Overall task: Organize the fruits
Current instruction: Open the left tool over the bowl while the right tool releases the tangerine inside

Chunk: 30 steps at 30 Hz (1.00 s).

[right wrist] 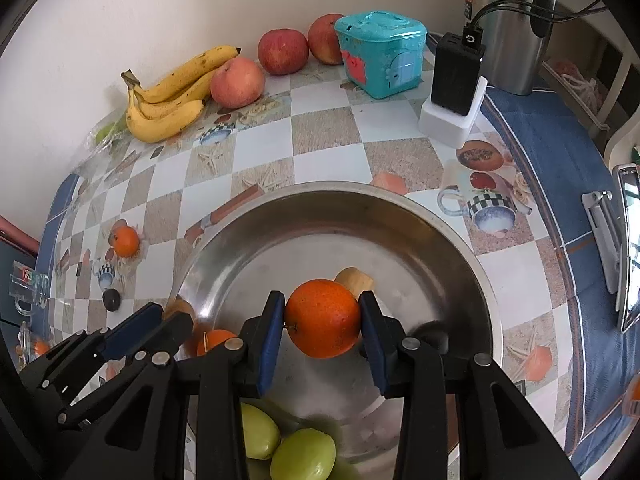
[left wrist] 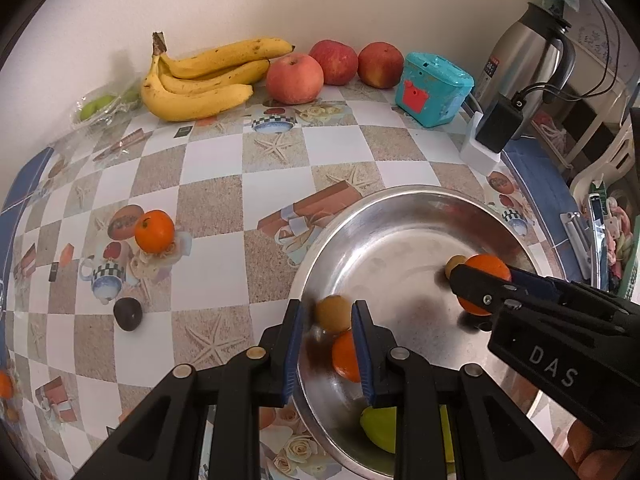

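- My right tongs (right wrist: 323,330) were clamped on a round orange tangerine (right wrist: 322,323), both blue pads pressed to its sides, and I held it low over the wide stainless-steel bowl (right wrist: 460,264).
- My left tongs (left wrist: 325,322) sat with their fingers drawn in as close as they go. The left wrist view showed a small tan-brown round fruit (left wrist: 333,312) and a second orange tangerine (left wrist: 347,356) in the narrow gap between the pads. That part was blurred, so I could not tell whether the pads gripped either of them or merely hung above them.
- Inside the bowl I also saw 2 smooth green oval fruits (right wrist: 280,444) at the near edge, plus another small tan fruit (right wrist: 354,278) just behind the tangerine I was holding.
- The bowl rested on the desk (left wrist: 224,160), which was covered with a checkered printed cloth.
- Out on the cloth, well to the left of the bowl, a loose orange tangerine (left wrist: 154,231) stood beside a dark, nearly black round fruit (left wrist: 127,313).
- Along the back wall lay a bunch of yellow bananas (left wrist: 200,76), then 3 red apples (left wrist: 295,78) in a row. A clear bag holding green fruit (left wrist: 100,106) sat left of the bananas.
- Right of the apples stood a teal plastic box (left wrist: 432,88), a black charger in a white dock (left wrist: 494,130) and a steel kettle (left wrist: 524,48).
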Tool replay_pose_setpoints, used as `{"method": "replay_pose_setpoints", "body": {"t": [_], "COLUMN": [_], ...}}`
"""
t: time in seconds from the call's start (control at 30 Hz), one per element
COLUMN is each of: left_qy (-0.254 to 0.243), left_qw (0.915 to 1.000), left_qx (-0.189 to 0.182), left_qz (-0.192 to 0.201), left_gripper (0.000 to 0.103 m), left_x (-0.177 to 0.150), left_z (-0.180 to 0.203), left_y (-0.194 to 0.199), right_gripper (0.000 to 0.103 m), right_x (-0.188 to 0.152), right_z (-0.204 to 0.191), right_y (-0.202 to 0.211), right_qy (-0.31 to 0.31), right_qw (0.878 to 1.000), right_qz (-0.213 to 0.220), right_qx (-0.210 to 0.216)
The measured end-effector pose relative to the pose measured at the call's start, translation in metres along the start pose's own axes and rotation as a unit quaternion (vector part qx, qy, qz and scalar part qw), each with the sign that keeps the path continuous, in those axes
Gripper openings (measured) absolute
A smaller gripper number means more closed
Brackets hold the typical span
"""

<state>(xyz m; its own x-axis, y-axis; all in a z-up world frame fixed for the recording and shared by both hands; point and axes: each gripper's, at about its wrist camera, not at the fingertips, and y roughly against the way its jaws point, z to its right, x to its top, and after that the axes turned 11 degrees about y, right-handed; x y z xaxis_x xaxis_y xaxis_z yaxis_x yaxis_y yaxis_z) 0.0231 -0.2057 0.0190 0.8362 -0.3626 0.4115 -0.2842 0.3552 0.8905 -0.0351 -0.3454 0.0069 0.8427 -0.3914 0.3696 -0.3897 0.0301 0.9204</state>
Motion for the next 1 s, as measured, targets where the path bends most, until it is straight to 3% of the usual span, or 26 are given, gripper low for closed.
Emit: {"method": "replay_pose_setpoints", "body": {"t": [0.27, 0.5, 1.0], "left_qy": [-0.004, 0.001, 0.092], "left_qw": [1.0, 0.9999, 0.9953], "left_qx": [-0.002, 0.015, 0.031], "left_qz": [-0.002, -0.002, -0.008], "left_gripper": [0.029, 0.037, 0.038], "left_x": [0.001, 0.006, 0.02], "left_z": [0.004, 0.0, -0.044], "left_y": [0.005, 0.011, 0.023], "right_gripper": [0.041, 0.047, 0.047], "right_x": [0.001, 0.008, 0.012], "right_z": [-0.001, -0.007, -0.009], "right_y": [0.002, 0.02, 0.039], "right_qy": [0.002, 0.012, 0.014], "right_qw": [1.0, 1.0, 0.999], "right_qz": [-0.003, 0.022, 0.039], "right_qx": [-0.002, -0.007, -0.014]}}
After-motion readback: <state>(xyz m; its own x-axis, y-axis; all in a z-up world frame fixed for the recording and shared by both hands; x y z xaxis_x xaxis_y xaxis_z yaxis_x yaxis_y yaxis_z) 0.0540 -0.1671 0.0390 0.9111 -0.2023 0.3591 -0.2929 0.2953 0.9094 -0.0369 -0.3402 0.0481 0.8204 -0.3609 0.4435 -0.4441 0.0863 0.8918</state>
